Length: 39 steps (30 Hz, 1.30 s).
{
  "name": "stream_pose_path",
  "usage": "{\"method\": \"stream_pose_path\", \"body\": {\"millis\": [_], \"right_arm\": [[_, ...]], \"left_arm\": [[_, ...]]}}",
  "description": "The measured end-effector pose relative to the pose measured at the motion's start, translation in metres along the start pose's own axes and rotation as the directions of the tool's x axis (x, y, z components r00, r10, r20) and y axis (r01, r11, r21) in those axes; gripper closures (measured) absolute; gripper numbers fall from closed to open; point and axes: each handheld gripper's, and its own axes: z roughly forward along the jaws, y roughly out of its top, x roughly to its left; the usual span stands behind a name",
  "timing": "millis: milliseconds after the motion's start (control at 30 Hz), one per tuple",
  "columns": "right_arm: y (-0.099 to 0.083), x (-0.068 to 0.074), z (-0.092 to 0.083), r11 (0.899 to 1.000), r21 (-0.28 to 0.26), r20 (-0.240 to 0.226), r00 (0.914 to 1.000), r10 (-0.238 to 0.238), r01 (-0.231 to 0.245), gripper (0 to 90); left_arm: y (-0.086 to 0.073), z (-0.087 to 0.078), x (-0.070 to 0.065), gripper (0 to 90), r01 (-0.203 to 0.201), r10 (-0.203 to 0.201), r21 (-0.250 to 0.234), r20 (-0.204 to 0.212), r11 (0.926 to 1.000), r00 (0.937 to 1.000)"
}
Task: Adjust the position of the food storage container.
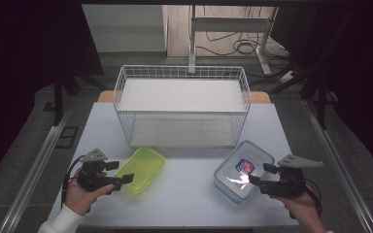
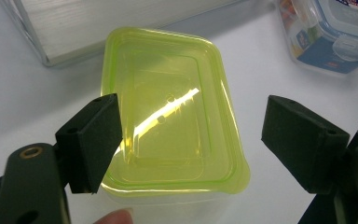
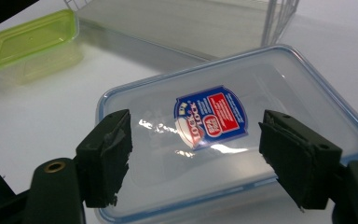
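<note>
- My left gripper [image 1: 124,172] hangs with its jaws spread wide over the near end of the green box [image 1: 141,170]; the pads stand off its sides and nothing is pinched between them.
- My right gripper [image 1: 261,174] is the same: jaws released and wide, poised over the near edge of the clear box [image 1: 243,170], not gripping it.
- As I judge it, the work is at its very start. Both boxes sit on the table [image 1: 184,204], and the wire basket [image 1: 183,104] ahead of both grippers has nothing in it but its two pale shelf boards.
- Left to do, by my reading: close on each box, lift it and carry it forward to the basket. That the basket is where they go is a guess from the layout.
- The green box, seen just under my left jaws in the left gripper view [image 2: 168,112], is a shallow rectangle with rounded corners, a see-through yellow-green lid and a paler body below, with a bright glare across the lid.
- The clear box, under my right jaws in the right gripper view [image 3: 233,135], is larger, with a blue-rimmed lid and a blue and red label [image 3: 210,115] in the middle.
- The two boxes lie well apart, one in front of each gripper.
</note>
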Motion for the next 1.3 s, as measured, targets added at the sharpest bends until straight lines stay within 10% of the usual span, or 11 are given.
{"method": "stream_pose_path", "body": {"millis": [400,633,800,967,1100,1200,1300], "right_arm": [[-0.008,-0.011,-0.008,0.997,0.079,-0.031,0.9993,0.023,-0.020,39.8],[-0.009,-0.006,-0.013,0.987,0.161,-0.023,0.9996,-0.018,0.021,63.4],[-0.016,-0.005,-0.013,0.966,0.250,-0.053,0.9973,-0.050,0.062,88.6],[-0.023,-0.001,-0.011,0.948,0.301,-0.083,0.9935,-0.079,0.100,89.2],[-0.031,0.006,-0.002,0.923,0.358,-0.124,0.9868,-0.104,0.142,89.2],[-0.039,0.015,0.018,0.886,0.427,-0.142,0.9807,-0.134,0.183,89.2],[-0.039,0.020,0.024,0.874,0.442,-0.144,0.9775,-0.154,0.203,89.2]], "left_arm": [[0.001,0.000,-0.001,20.0,0.006,-0.006,0.009,-0.003,0.9999,1.0000],[0.001,-0.001,-0.003,19.9,0.003,-0.003,0.009,-0.006,1.0000,1.0000],[0.000,-0.003,-0.003,20.0,0.009,-0.009,0.005,-0.004,0.9999,1.0000],[0.000,-0.003,-0.003,20.0,0.007,-0.007,0.005,-0.003,1.0000,1.0000],[0.001,-0.002,-0.003,20.0,0.007,-0.007,0.008,-0.006,0.9999,1.0000],[0.003,-0.001,-0.005,20.1,0.004,-0.004,0.009,-0.009,1.0000,1.0000],[0.004,-0.001,-0.006,20.1,0.001,-0.001,0.007,-0.006,1.0000,1.0000]]}}
